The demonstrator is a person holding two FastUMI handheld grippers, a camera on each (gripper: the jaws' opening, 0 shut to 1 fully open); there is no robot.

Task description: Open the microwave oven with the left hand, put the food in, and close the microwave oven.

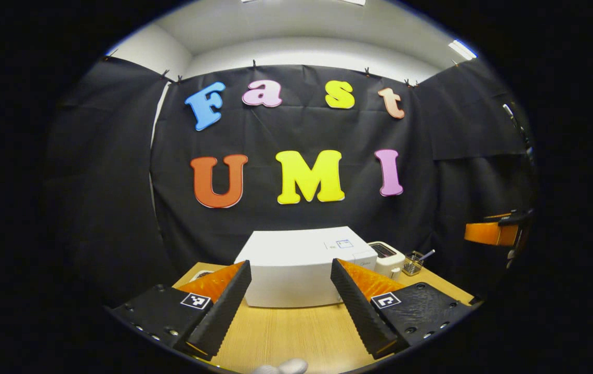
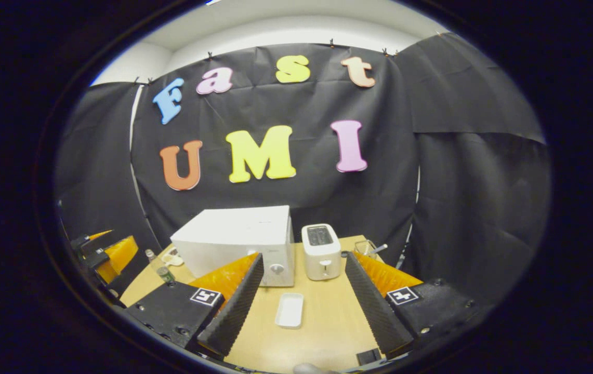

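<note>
Microwave (image 1: 301, 270) door closed; left gripper (image 1: 291, 306) and right gripper (image 2: 301, 306) fingers spread, holding nothing; white tray (image 2: 290, 309) on table (image 2: 327, 332).

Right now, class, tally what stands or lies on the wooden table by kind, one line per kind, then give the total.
Microwave oven: 1
Toaster: 1
Small white rectangular tray: 1
Clear glass holder with a utensil in it: 1
Small bottles at the left edge: 2
Total: 6
</note>
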